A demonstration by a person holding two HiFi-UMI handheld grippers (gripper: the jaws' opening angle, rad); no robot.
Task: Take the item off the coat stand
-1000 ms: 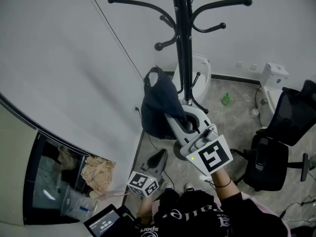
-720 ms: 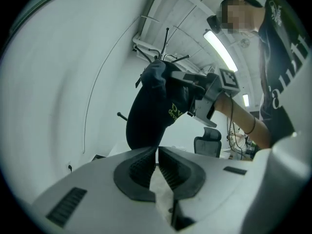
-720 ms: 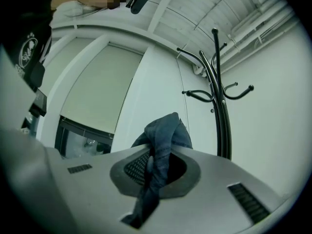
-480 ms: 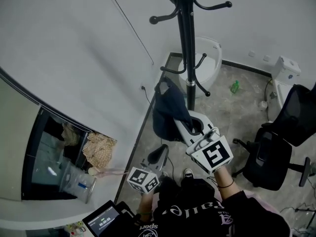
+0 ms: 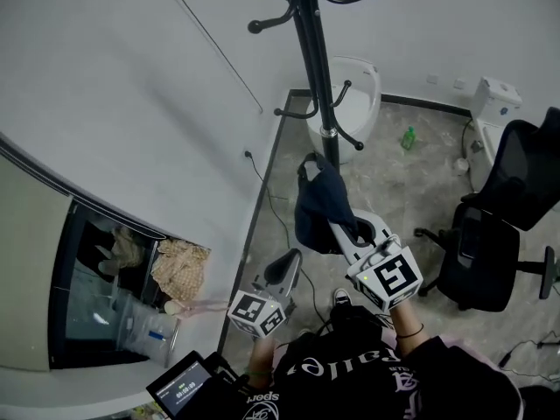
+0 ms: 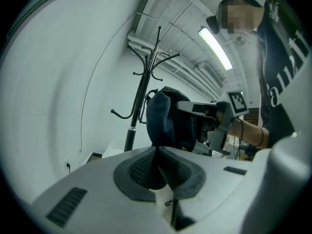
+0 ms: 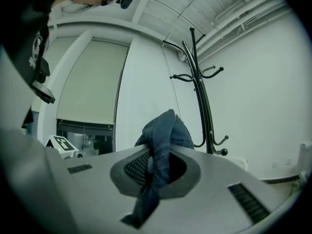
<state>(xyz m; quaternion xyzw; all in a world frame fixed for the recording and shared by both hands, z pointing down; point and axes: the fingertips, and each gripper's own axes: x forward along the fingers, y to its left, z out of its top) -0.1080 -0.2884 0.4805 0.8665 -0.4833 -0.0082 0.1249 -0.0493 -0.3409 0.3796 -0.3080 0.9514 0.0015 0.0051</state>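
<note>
The coat stand (image 5: 308,59) is smooth, glossy black metal. The dark-blue item (image 5: 322,210) is soft woven cloth, denim-like. The right gripper (image 7: 157,165) has a matt grey plastic shell and ribbed black pads (image 7: 135,168).

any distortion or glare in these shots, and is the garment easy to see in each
Head view: soft, even light, no glare, and the coat stand looks only slightly bent. Left gripper view: strong fisheye with black corners, the ceiling light is blown out, and the dark garment is nearly a silhouette. Right gripper view: same fisheye, the coat stand bows, and the garment's folds show clearly.
</note>
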